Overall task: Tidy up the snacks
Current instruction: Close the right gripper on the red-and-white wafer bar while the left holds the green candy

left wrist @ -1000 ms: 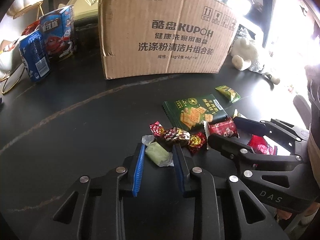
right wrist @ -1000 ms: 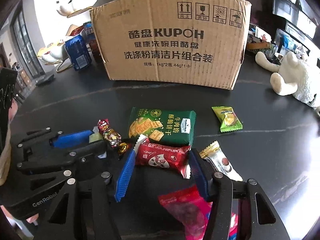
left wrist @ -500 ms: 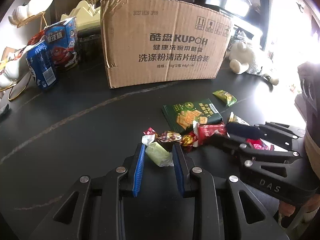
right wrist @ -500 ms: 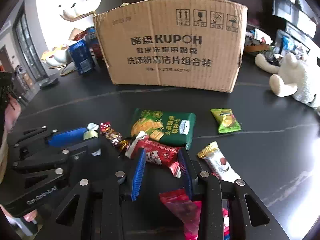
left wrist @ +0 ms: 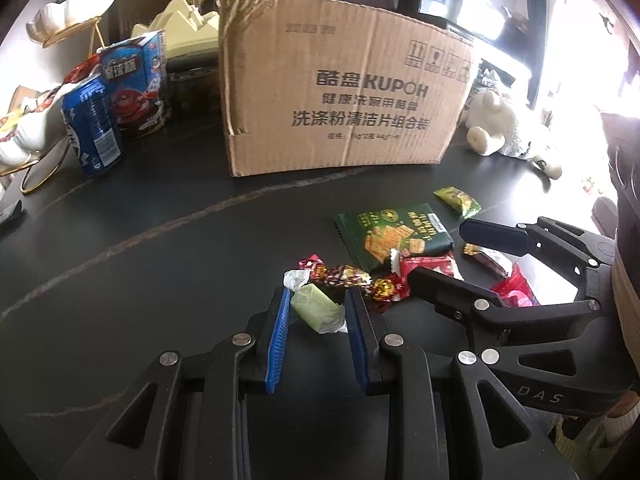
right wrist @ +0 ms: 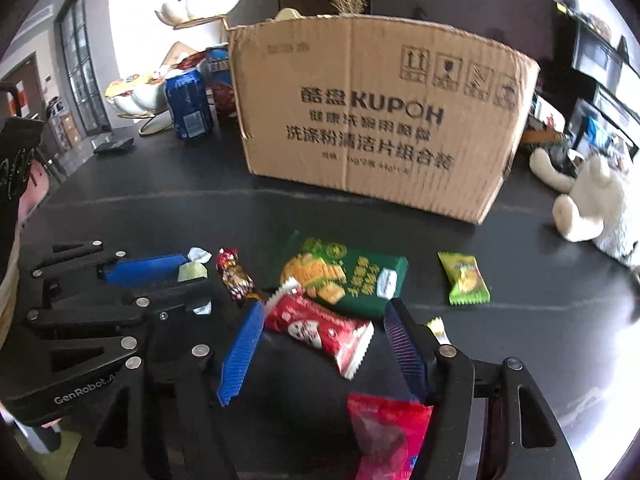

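Two grippers low over the dark table (left wrist: 120,240), snacks scattered in front of the cardboard box (left wrist: 340,96). My left gripper (left wrist: 316,300) is clamped on the pale green candy (left wrist: 316,310); both blue pads press its sides, wrapper ends sticking out past the fingers. Just beyond it lies the foil-wrapped candy (left wrist: 344,274), end-on to a small gold-and-red sweet.

My right gripper (right wrist: 324,320) has its jaws opening. Between them sits the red snack packet (right wrist: 320,328), lying on the table at a slant; left pad at its corner, right pad apart from it. Not gripped. Touching its far edge is the green cracker pack (right wrist: 348,276), flat on the table. Yellow-green sachet (right wrist: 464,280) lies alone to the right, apart from the rest. Pink-red bag (right wrist: 384,432) sits under the right gripper's near side, partly hidden.

Blue can (left wrist: 94,128) and blue snack carton (left wrist: 134,84) stand left of the box; white plush toy (right wrist: 592,204) to its right.
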### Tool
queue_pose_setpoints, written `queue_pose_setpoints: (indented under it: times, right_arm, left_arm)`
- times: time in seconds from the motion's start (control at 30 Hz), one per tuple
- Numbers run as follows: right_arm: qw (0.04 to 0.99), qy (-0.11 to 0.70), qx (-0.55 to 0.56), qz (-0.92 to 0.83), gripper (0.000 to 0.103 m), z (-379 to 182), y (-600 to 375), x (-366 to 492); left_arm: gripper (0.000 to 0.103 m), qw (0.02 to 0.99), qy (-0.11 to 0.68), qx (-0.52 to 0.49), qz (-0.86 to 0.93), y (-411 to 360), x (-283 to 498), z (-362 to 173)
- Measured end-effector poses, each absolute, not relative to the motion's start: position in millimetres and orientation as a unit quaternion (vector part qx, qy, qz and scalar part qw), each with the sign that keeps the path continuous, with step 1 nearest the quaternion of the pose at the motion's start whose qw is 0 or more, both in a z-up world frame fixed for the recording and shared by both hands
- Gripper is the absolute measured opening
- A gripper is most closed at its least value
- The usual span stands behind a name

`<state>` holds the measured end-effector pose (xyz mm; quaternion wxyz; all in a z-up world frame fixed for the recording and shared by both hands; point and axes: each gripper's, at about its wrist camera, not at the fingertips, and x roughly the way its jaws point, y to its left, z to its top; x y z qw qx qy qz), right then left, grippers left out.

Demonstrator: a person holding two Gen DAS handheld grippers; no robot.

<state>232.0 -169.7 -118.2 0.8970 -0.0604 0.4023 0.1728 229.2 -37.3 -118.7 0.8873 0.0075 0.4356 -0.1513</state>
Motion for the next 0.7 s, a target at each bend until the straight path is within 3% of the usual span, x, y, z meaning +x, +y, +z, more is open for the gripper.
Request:
queue_pose_setpoints:
  times: [0.23, 0.37, 0.63, 0.7]
  right_arm:
    - [0.882, 0.429, -0.059, 0.186, 0.059, -130.8, -165.1, 238.0]
    - [0.869, 0.449, -0.067, 0.199, 0.050, -131.8, -162.6, 230.7]
    - [0.874, 0.437, -0.069, 0.201, 0.050, -133.0, -161.0, 235.2]
    - [0.871, 0.443, -0.066, 0.202, 0.045, -135.6, -161.0, 236.2]
  left_arm:
    - [0.028, 0.886, 0.436, 0.006, -0.158, -38.0, 228.2, -118.5]
    - [0.028, 0.887, 0.434, 0.009, -0.158, -39.8, 227.1, -119.0]
    - [0.028, 0.885, 0.438, 0.004, -0.155, -36.8, 227.9, -121.0]
    - [0.028, 0.886, 0.438, 0.005, -0.155, -37.7, 227.6, -120.8]
